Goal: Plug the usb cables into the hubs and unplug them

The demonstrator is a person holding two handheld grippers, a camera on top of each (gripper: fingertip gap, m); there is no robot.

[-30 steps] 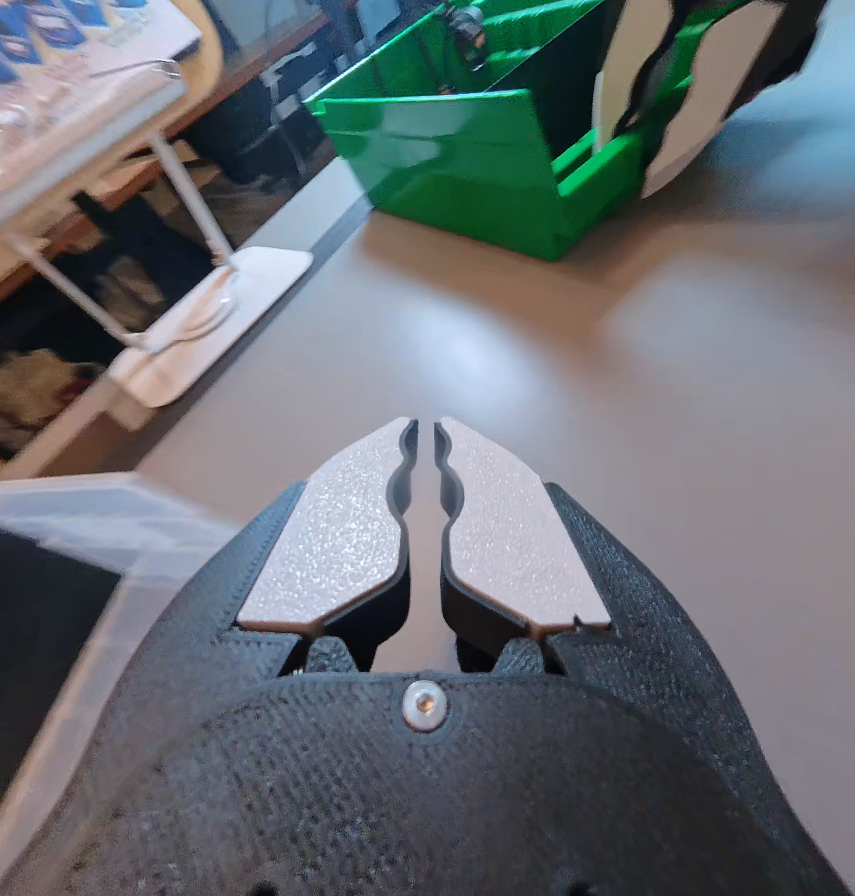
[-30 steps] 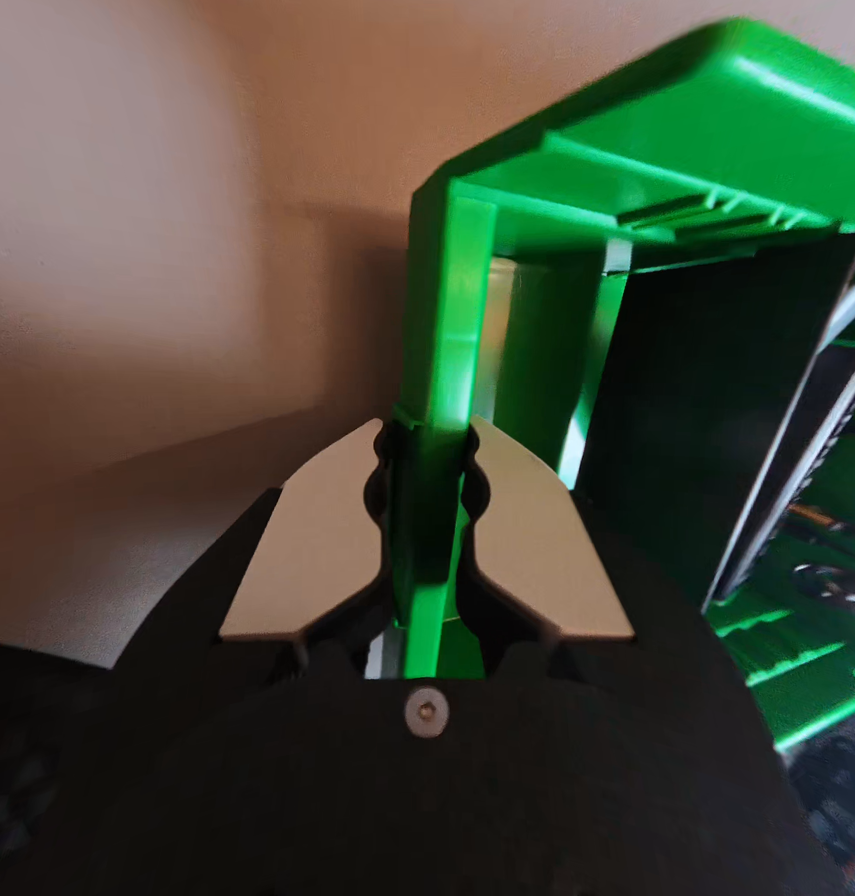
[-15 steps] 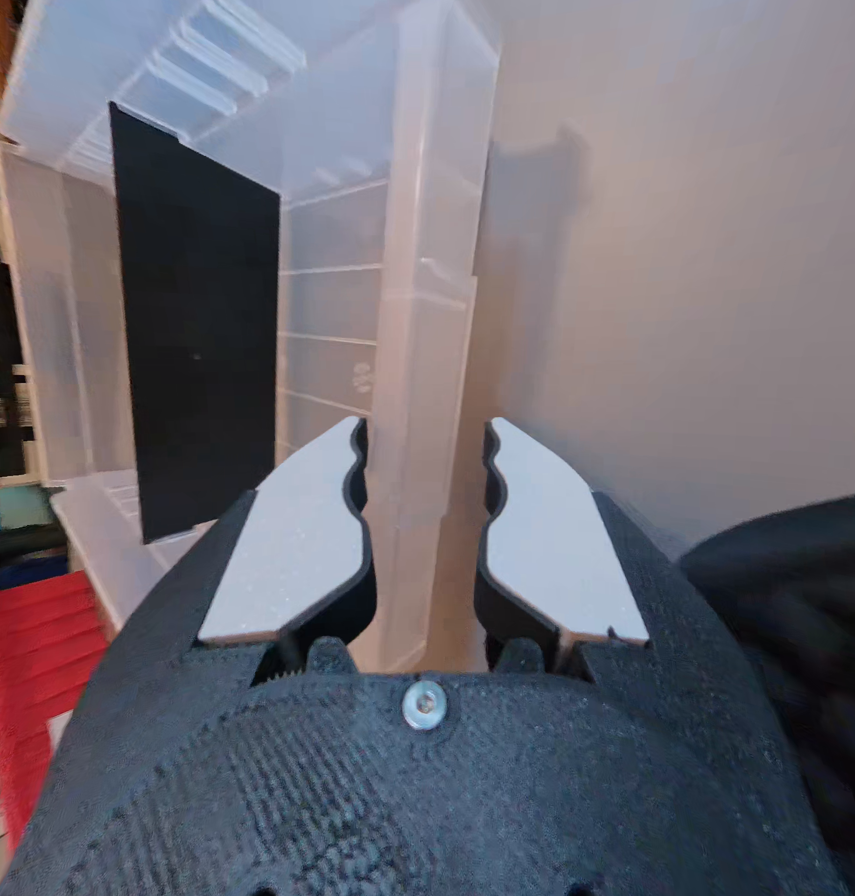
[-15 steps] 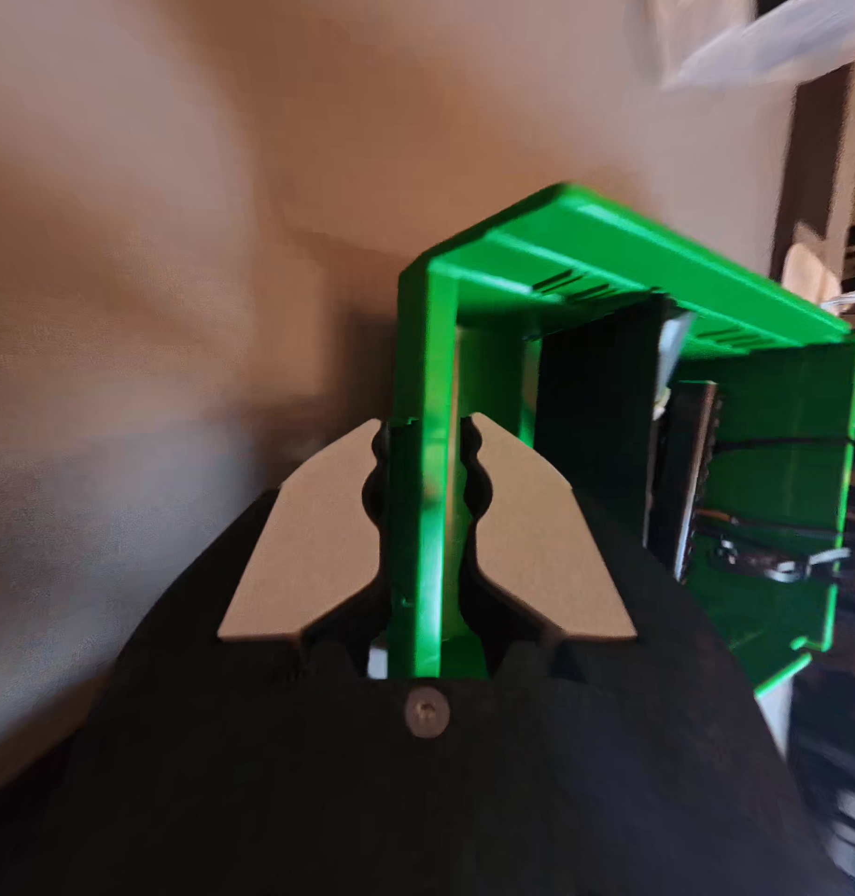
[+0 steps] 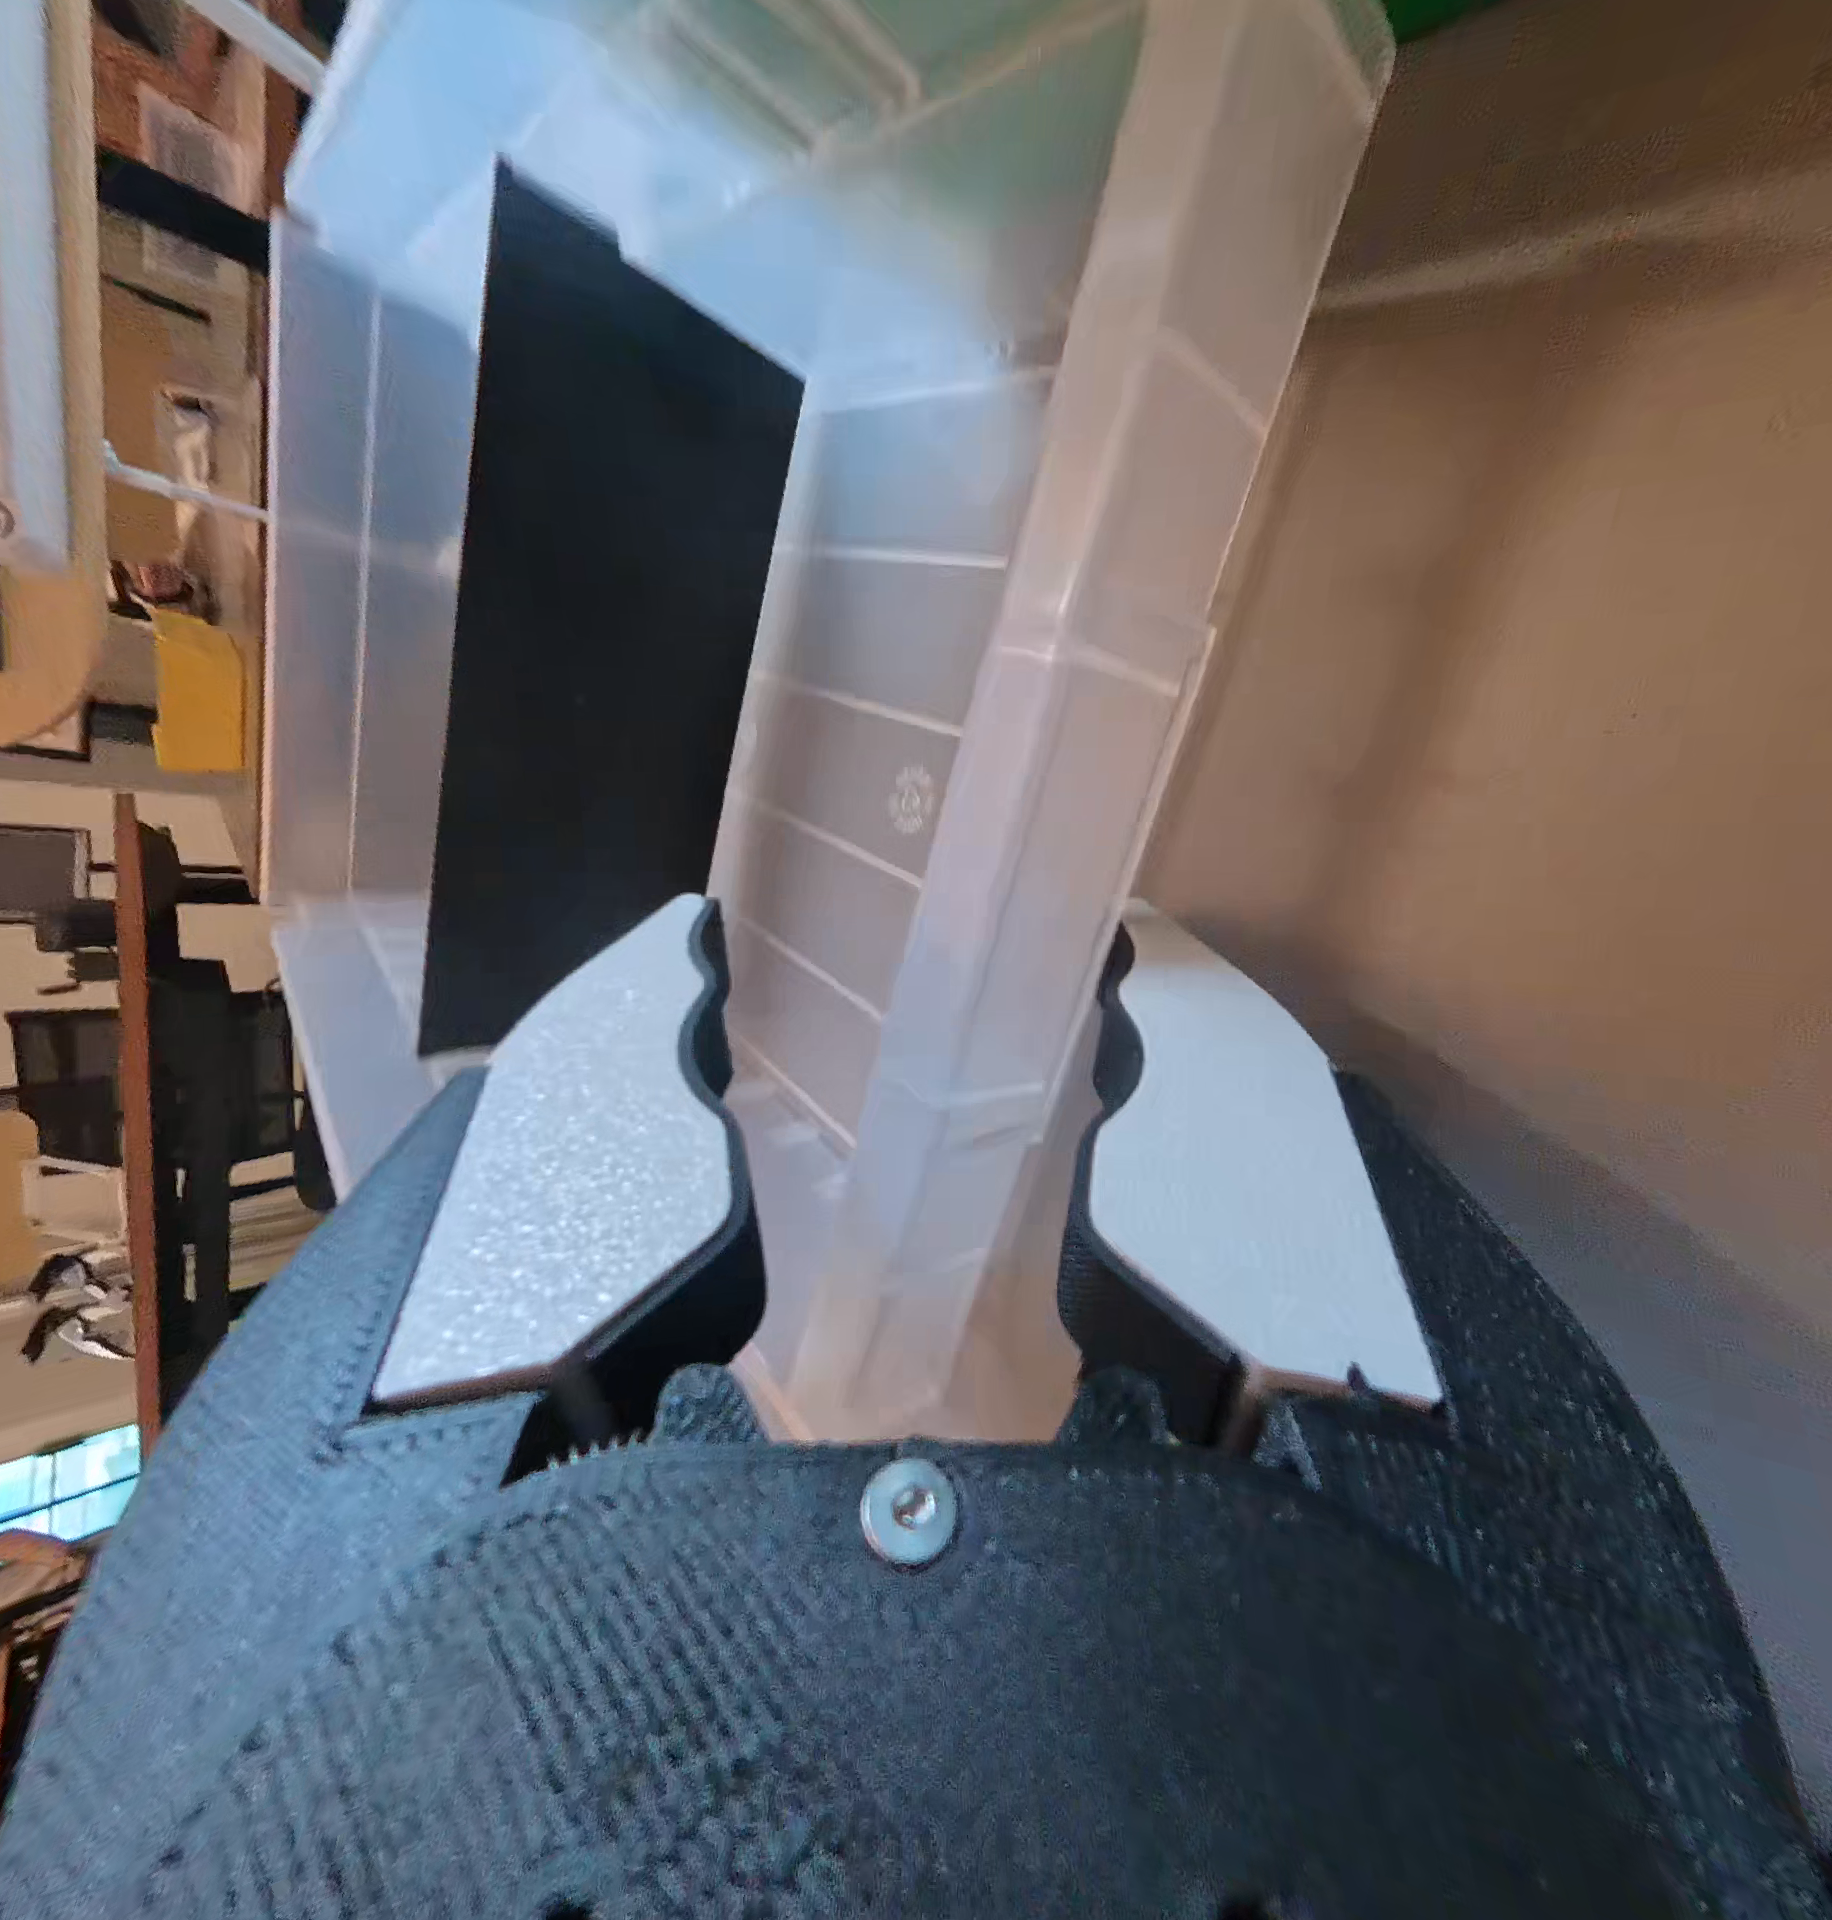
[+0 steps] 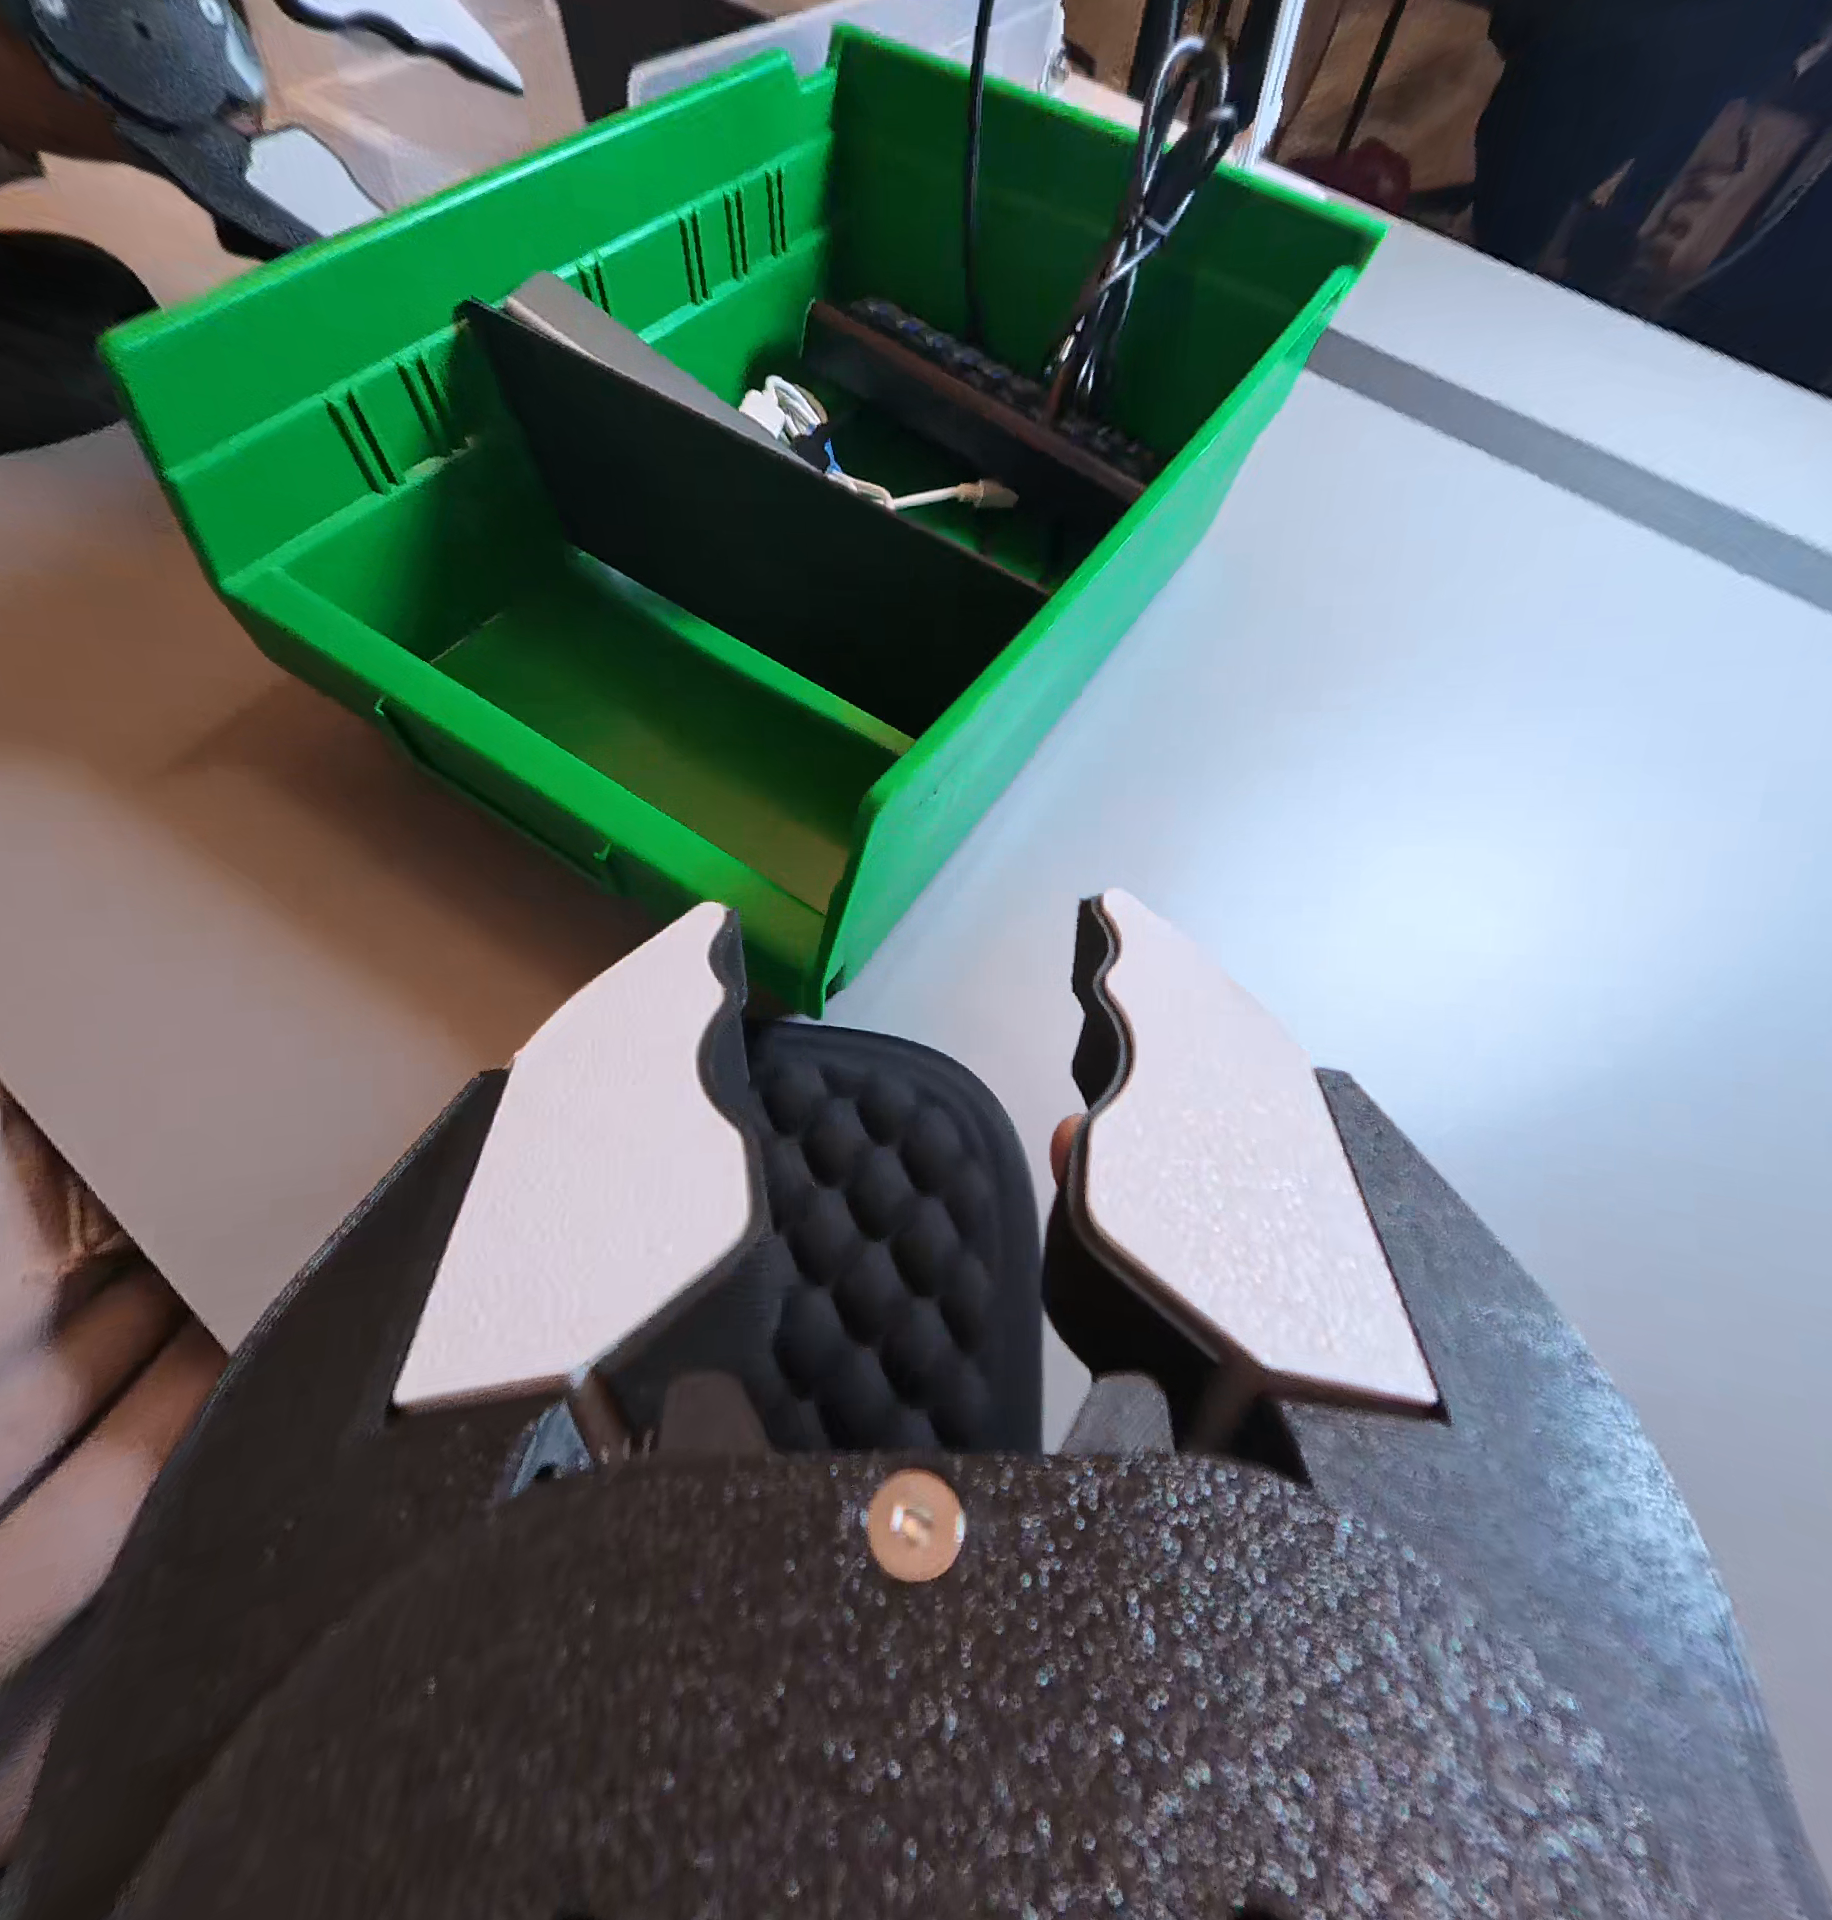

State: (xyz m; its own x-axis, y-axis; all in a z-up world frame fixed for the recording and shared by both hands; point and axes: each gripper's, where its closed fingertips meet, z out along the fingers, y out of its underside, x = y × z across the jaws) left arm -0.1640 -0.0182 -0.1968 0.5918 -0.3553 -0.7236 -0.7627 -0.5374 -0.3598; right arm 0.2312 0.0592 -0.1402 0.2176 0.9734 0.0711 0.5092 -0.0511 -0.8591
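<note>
Inside green bin (image 6: 896, 821): white cable (image 6: 933, 497), black divider (image 6: 746, 520). Left tongs (image 5: 917, 971) spread around clear bin (image 5: 1005, 935) wall; right tongs (image 6: 907, 961) spread, empty.

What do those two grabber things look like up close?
They look alike. Each hand-held gripper, left and right, has a rounded black body with a rough, grainy printed surface and one silver screw in the middle. Two fingers stick out the front, each topped with a flat, speckled pale grey plate, with wavy black inner edges. No cables or sleeves show on them.
</note>
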